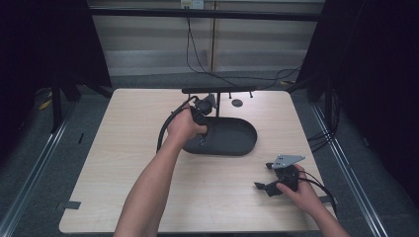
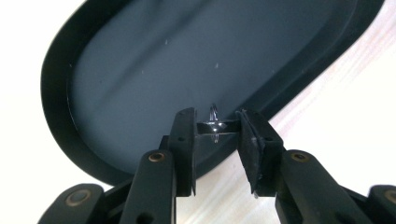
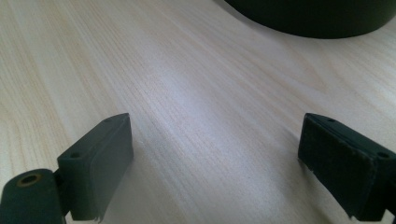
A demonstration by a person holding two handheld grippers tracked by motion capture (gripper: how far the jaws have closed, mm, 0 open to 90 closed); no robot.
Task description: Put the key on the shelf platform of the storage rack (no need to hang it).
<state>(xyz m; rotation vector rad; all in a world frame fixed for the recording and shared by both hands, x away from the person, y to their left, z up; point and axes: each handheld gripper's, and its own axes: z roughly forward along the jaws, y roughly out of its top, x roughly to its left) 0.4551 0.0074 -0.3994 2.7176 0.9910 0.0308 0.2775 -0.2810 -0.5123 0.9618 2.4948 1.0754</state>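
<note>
In the left gripper view, the left gripper (image 2: 215, 127) is seen nearest the lens, its two black jaws rising from the bottom edge. A small shiny metal piece (image 2: 215, 125) is clamped between the pads, spanning the narrow gap from one pad to the other; a thin ring-like part of it stands upright at the middle of the gap. What the piece is cannot be told. The held piece is positioned above the near rim of the dark oval tray (image 2: 154, 70), over the tray's inner floor, close to the edge that borders the table (image 2: 345, 116).

In the high view, the left gripper (image 1: 201, 140) is held by the left hand (image 1: 184, 126) over the left end of the oval tray (image 1: 237, 138), pointed down.

The right gripper (image 3: 215, 154) is recorded with jaws spread wide and nothing between them, low over bare wood. In the high view it (image 1: 264, 177) is seen near the table's right front, well apart from the tray.
</note>
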